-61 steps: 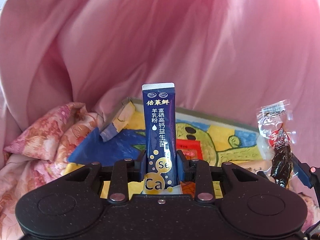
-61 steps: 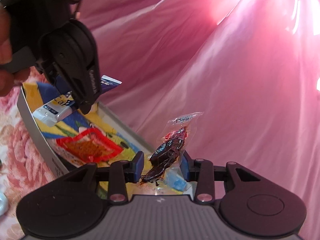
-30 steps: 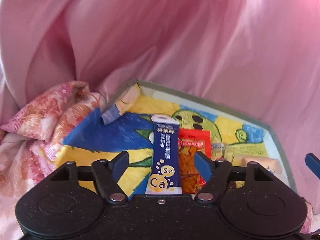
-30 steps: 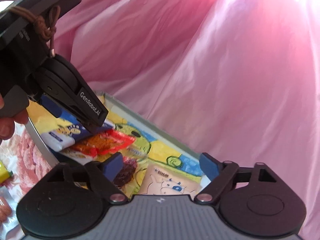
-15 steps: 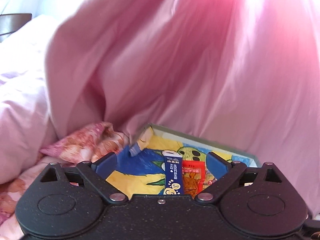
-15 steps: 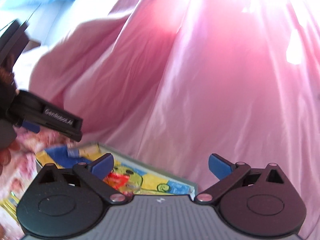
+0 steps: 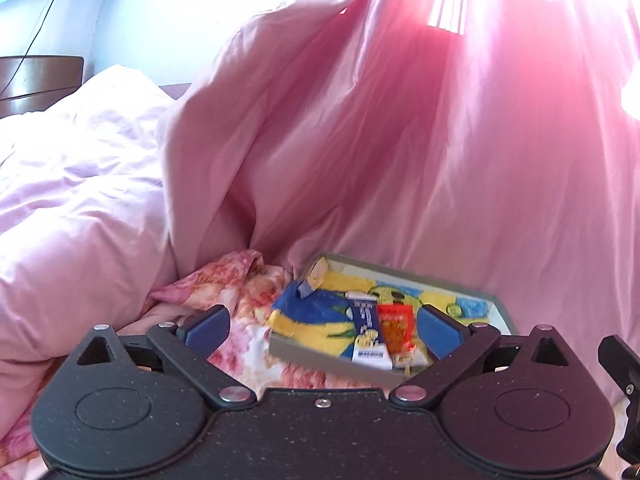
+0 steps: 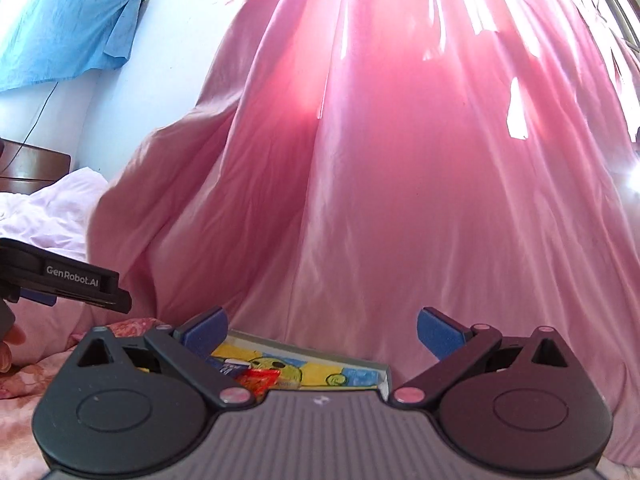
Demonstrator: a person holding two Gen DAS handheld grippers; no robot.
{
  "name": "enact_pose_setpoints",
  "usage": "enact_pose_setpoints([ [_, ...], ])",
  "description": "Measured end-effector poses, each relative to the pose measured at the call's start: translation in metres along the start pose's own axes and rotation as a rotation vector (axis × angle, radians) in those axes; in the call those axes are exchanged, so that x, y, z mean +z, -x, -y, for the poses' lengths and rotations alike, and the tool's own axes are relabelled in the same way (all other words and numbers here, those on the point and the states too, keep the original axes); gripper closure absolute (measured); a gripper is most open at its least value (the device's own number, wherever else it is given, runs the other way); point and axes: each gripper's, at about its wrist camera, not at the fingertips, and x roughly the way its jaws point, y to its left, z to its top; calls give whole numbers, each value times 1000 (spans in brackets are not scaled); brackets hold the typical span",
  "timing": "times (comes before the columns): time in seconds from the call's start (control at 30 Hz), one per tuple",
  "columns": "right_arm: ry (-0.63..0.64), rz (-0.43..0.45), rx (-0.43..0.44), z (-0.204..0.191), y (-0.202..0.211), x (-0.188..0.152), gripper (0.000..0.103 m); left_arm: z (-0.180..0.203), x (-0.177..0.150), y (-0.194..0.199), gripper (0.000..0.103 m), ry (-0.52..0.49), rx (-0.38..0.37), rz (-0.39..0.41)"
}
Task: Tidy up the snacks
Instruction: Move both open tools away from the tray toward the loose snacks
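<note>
The left black two-finger gripper with blue pads is held level with its jaws spread wide and nothing between them, raised above and just short of the grey shallow box with the yellow-and-blue drawing inside. The right black two-finger gripper with blue pads is likewise wide open and empty, held higher over the near side of that box. In the right wrist view, the left one reaches in flat from the left edge, with a fingertip of the person's hand showing below it.
</note>
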Motion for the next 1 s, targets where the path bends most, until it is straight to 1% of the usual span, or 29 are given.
enact_pose_setpoints([
  [0.13, -12, -16, 10, -4, 24, -7, 0, -4, -12, 22, 3, -18, 0, -7],
  [0.23, -18, -39, 21, -9, 39, -13, 0, -7, -24, 35, 3, -23, 2, -27],
  [0.47, -32, -163, 43, -20, 65, -35, 0, -15, -65, 60, 3, -60, 18, -80],
  [0.67, -17, -241, 43, -28, 86, -54, 0, -21, -95, 68, 3, -90, 27, -151],
  [0.9, -6, -324, 65, -36, 98, -69, 0, -23, -115, 67, 3, -143, 33, -215],
  [1.0, -12, -382, 88, -39, 97, -78, 0, -22, -123, 60, 3, -158, 28, -272],
])
